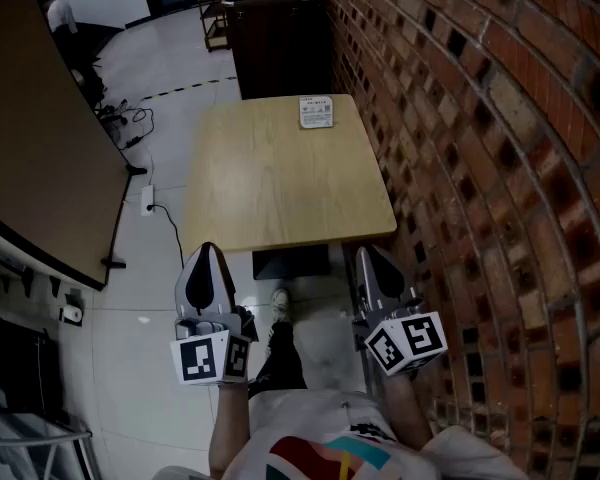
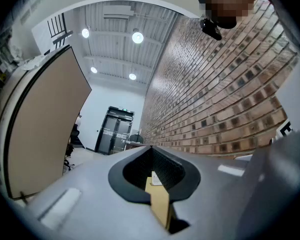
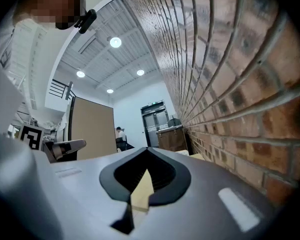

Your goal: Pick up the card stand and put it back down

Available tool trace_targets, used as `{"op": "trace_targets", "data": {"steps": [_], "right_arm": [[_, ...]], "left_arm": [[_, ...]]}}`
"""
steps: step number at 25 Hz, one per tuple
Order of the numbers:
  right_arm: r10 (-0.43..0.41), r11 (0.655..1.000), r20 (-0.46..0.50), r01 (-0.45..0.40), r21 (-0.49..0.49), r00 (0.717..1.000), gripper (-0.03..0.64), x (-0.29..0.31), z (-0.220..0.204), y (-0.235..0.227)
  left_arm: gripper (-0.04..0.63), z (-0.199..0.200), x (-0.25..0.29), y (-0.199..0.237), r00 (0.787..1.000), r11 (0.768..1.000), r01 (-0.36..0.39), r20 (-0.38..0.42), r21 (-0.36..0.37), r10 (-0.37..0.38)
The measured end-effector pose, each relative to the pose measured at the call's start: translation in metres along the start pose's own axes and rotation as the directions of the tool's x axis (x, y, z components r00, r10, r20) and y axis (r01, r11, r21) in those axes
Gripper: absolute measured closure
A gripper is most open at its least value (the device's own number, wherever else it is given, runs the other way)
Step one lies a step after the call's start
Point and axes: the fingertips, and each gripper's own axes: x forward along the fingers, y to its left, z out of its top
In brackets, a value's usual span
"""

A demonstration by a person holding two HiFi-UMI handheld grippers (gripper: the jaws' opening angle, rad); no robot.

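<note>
Wooden counter [image 1: 280, 183] lies ahead of the fingers [image 1: 195, 283], with the stand [image 1: 317, 112] at its far edge, well beyond them. Left gripper [image 1: 209, 250] and right gripper [image 1: 366, 255] are closed, empty.

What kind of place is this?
Probably a large indoor hall or workspace, perhaps café-like: a square light wooden table stands next to a red brick wall, on a pale tiled floor, near a big brown partition board.

Left tongs [image 1: 208, 251], right tongs [image 1: 366, 255], both closed, empty, pointing forward
</note>
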Motion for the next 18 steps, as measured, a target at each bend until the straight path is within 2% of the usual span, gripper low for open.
{"op": "trace_targets", "data": {"steps": [5, 9, 14, 18], "right_arm": [[-0.022, 1.0, -0.007, 0.022, -0.003, 1.0, 0.612, 0.129, 0.01, -0.028], [-0.049, 0.999, 0.013, 0.049, -0.014, 0.999, 0.612, 0.214, 0.019, -0.045], [-0.103, 0.995, 0.004, 0.103, -0.007, 0.995, 0.612, 0.259, 0.021, -0.08], [-0.115, 0.993, -0.023, 0.115, 0.001, 0.993, 0.612, 0.28, 0.018, -0.104]], "left_arm": [[0.595, -0.001, 0.132, 0.043, 0.998, 0.996, 0.057, -0.003, 0.075, -0.057], [0.595, 0.004, 0.218, 0.077, 0.998, 0.995, 0.064, 0.015, 0.08, -0.066], [0.595, -0.021, 0.269, 0.083, 0.998, 0.997, 0.053, -0.043, 0.06, -0.051], [0.595, -0.025, 0.297, 0.077, 0.998, 0.998, 0.049, -0.038, 0.045, -0.048]]}}
